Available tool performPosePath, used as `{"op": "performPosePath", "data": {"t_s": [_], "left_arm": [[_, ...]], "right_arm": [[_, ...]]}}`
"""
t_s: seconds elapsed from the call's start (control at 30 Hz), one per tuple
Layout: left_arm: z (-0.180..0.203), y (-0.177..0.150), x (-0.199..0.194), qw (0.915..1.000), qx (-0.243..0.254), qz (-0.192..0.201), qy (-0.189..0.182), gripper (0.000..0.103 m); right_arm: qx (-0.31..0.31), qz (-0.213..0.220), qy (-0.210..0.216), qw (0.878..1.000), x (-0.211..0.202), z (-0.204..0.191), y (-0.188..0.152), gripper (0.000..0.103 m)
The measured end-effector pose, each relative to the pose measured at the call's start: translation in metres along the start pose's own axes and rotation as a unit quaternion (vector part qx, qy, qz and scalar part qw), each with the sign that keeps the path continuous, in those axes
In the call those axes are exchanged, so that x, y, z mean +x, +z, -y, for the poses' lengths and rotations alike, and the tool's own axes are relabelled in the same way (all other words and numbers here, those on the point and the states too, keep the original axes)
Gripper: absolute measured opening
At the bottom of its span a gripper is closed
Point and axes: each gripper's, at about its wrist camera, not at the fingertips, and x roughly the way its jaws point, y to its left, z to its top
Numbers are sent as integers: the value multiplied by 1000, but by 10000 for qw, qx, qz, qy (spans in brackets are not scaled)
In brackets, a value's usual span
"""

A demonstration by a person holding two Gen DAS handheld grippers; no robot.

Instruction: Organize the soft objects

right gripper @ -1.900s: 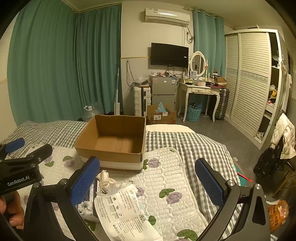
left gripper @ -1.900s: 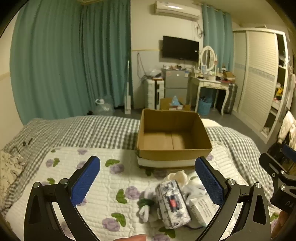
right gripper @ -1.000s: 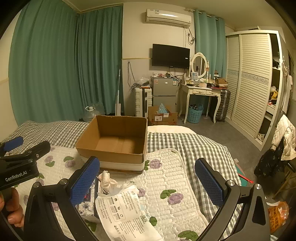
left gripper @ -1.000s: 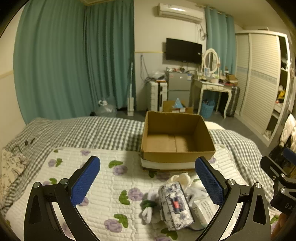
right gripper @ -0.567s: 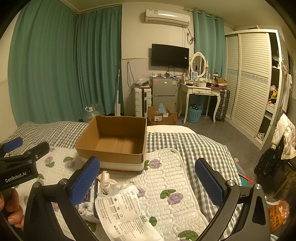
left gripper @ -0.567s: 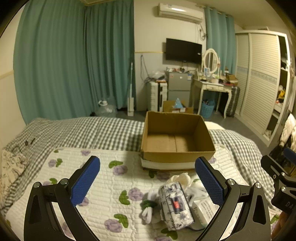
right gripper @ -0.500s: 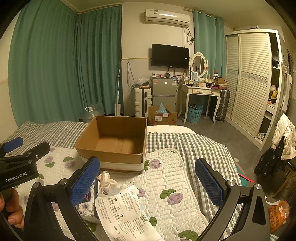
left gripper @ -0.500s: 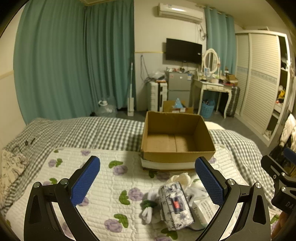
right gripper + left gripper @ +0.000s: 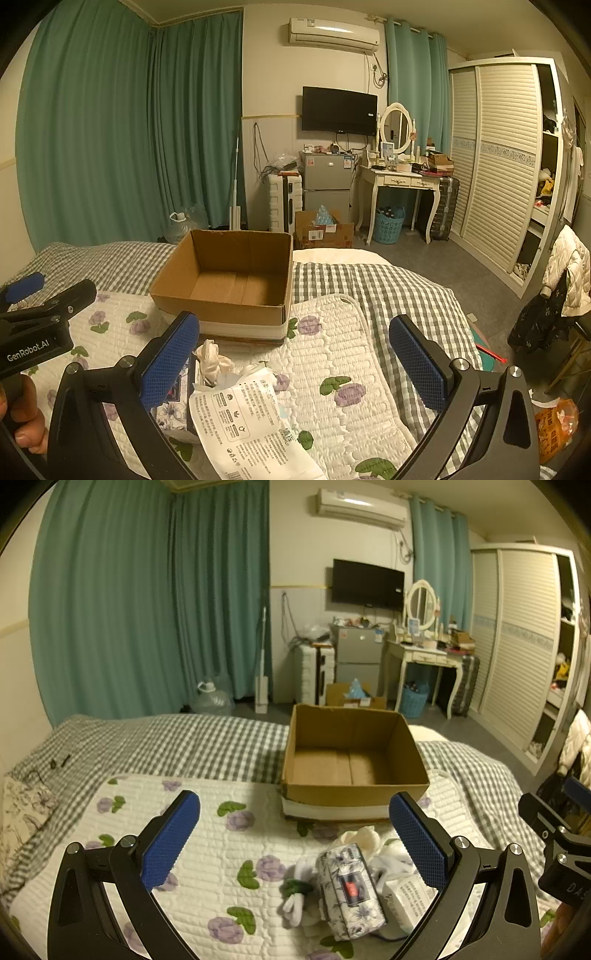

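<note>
Left view: left tool spread wide, empty — poised over the tissue pack and white socks piled on the bed, box just beyond, probably their destination. Right view: right tool equally wide and empty above the wipes packet — likely its pick.

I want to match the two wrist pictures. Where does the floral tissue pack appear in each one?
Left wrist view: the floral tissue pack lies low and right of centre on the quilt, in full sight, beside a white printed pouch.
Right wrist view: the pack is at lower left, mostly hidden behind the right claw's left finger.
Shared landmark: the open cardboard box just beyond the pile.
</note>
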Motion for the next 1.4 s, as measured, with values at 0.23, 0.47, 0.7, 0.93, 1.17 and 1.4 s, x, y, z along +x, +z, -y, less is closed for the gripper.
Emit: {"op": "performPosePath", "data": {"t_s": [0.23, 0.47, 0.7, 0.93, 1.17, 1.4], "left_arm": [[-1, 0, 0, 10000, -3, 7, 10, 103], [-1, -1, 0, 10000, -2, 6, 15, 103], [-3, -1, 1, 10000, 2, 1, 20, 103], [-3, 0, 1, 10000, 6, 10, 21, 103], [-3, 1, 1, 10000, 30, 34, 27, 103], [-4, 2, 1, 9999, 122, 104, 38, 103]], "right_arm": [[6, -6, -1, 10000, 0, 0, 0, 103], [2, -9, 2, 10000, 1, 0, -1, 103], [14, -13, 4, 10000, 2, 0, -2, 103], [-1, -4, 0, 10000, 3, 0, -1, 103], [-22, -11, 64, 10000, 2, -1, -1, 103], [-116, 24, 105, 9999, 2, -5, -2, 103]]}}
